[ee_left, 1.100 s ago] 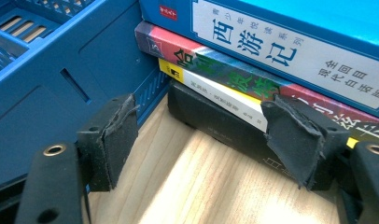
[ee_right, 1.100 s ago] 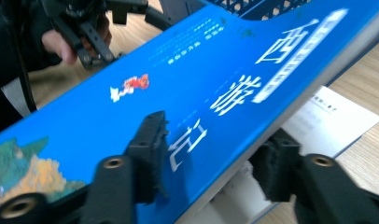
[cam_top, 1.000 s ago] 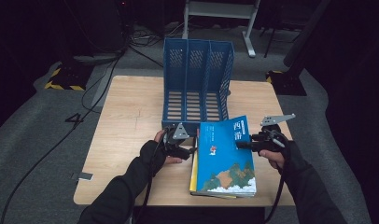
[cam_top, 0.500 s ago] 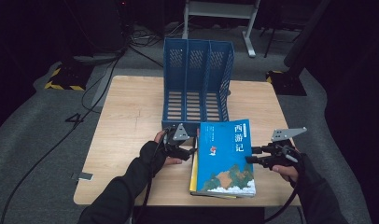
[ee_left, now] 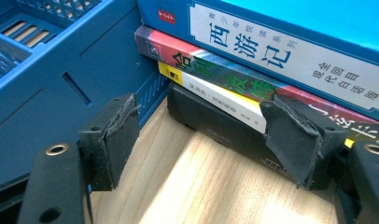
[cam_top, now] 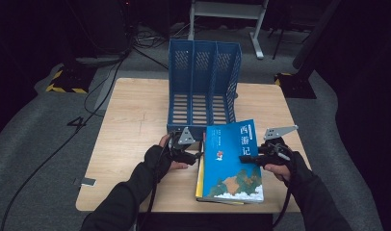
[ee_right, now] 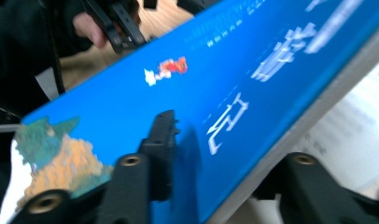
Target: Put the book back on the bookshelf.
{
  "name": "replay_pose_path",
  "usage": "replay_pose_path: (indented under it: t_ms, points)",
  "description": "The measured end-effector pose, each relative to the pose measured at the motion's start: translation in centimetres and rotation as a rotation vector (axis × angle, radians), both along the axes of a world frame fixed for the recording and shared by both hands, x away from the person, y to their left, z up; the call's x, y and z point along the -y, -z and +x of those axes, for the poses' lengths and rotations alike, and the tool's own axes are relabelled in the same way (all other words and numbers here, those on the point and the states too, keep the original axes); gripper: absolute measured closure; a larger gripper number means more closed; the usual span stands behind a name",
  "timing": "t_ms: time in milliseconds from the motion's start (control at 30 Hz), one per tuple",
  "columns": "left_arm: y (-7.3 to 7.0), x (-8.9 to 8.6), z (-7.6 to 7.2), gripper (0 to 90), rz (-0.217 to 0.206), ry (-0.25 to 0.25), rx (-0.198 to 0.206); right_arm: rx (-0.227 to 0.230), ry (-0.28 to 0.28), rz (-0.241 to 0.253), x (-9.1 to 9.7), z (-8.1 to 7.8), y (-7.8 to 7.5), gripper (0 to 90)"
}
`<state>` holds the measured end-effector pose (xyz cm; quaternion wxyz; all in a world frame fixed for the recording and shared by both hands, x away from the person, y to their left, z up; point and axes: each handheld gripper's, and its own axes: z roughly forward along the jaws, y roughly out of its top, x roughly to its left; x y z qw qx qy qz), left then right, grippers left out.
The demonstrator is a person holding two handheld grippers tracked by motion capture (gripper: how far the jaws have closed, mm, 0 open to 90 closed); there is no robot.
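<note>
Wooden table (cam_top: 136,120), grey carpet (cam_top: 34,144)

surface: wooden table (cam_top: 136,125) | on it: blue file rack (cam_top: 203,86) (far side); stack of books (cam_top: 230,163) (near edge)

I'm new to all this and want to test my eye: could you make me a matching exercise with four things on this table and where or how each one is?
Things:
1. blue book
2. file rack
3. left gripper
4. right gripper

States:
A. jaws open beside the stack's spines
B. stands behind the books
C. top of the stack
D. jaws above and below the top book's edge

Pairs: 1-C, 2-B, 3-A, 4-D
</note>
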<state>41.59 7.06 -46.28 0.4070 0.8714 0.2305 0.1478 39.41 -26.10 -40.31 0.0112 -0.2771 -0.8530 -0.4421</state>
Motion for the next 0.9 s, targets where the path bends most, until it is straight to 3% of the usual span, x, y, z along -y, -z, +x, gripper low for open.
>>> replay_pose_path:
  t_ms: [133, 233, 367, 500, 633, 833, 900]
  points:
    - [0.0, 0.0, 0.1, 26.3, -0.01, -0.006, -0.004, 0.006, -0.01, 0.029, -0.2, 0.2, -0.2, 68.8]
    - [0.4, 0.0, 0.2, 26.5, 0.036, -0.018, -0.006, 0.021, -0.022, 0.037, -1.1, 0.4, -0.1, 70.3]
    - [0.9, -0.6, 0.5, 26.5, 0.042, -0.032, -0.018, 0.033, -0.045, 0.04, -2.6, 0.8, -0.2, 71.6]
    - [1.0, -1.6, 0.9, 34.6, -0.007, -0.041, -0.037, 0.043, -0.058, 0.036, -3.3, 0.8, -0.4, 71.6]
    - [1.0, -1.6, 0.8, 45.9, -0.029, -0.038, -0.021, 0.049, -0.061, 0.042, -3.5, 0.7, -0.5, 71.6]
    - [-0.3, -1.5, 0.3, 60.6, -0.134, -0.001, -0.008, 0.081, -0.047, 0.101, -2.6, -0.1, -1.0, 71.7]
    - [-1.1, -1.4, 0.0, 64.3, -0.152, 0.006, 0.009, 0.102, -0.045, 0.119, -2.1, -0.5, -1.5, 71.8]
